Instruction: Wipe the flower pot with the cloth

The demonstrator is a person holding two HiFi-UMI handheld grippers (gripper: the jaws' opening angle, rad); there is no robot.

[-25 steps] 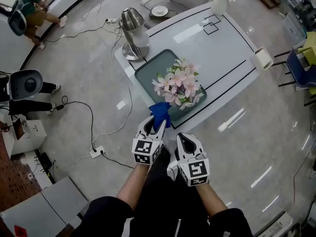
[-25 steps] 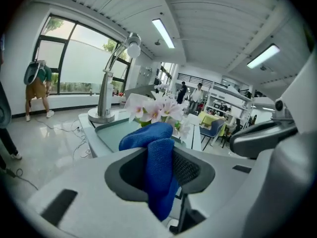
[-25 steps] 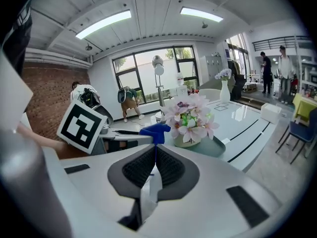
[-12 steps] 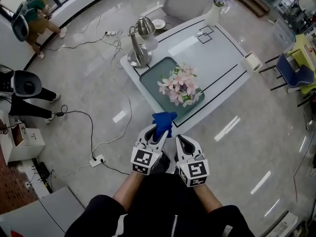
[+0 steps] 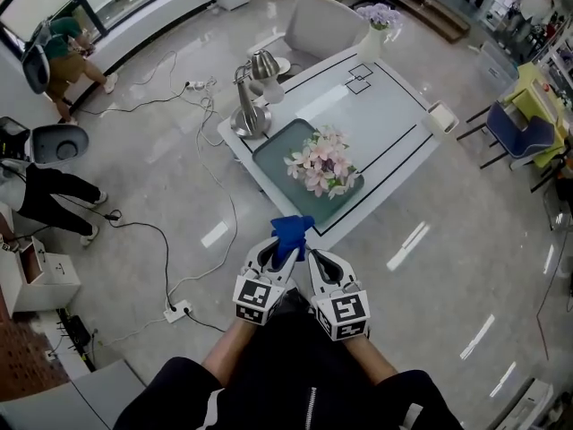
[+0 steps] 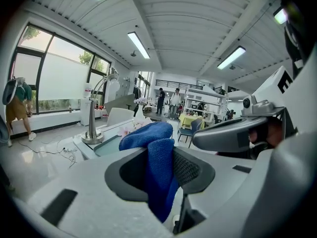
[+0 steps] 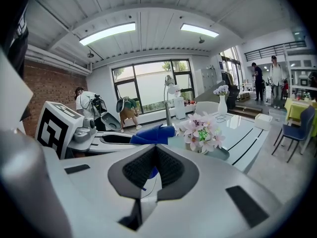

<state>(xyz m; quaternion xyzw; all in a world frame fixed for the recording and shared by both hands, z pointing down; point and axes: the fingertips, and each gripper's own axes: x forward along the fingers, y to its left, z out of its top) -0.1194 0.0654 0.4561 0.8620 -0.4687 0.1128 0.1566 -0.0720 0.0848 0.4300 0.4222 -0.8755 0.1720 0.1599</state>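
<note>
The flower pot [image 5: 324, 165] stands on a grey-green tray [image 5: 273, 146] at the near corner of a white table [image 5: 385, 106]; pink blossoms hide the pot itself from above. In the right gripper view the flower pot [image 7: 200, 133] sits just ahead, to the right. A blue cloth [image 5: 291, 231] hangs from my left gripper [image 5: 285, 245], short of the table edge. My left gripper [image 6: 161, 155] is shut on the blue cloth [image 6: 159, 172], which bunches up over the jaws. My right gripper [image 5: 315, 256] is beside the left one. The right gripper [image 7: 154, 152] is shut, nothing between its pads.
A chrome desk lamp [image 5: 246, 106] stands at the table's left corner by the tray. A white chair [image 5: 327, 25], a vase of purple flowers [image 5: 376, 21] and a small white box [image 5: 439, 119] are farther off. Cables and a power strip [image 5: 176, 312] lie on the floor at left.
The table and flowers now sit farther off and higher in the head view. My two grippers have drawn closer together, the right one shifting left. The cloth stays in the left gripper.
</note>
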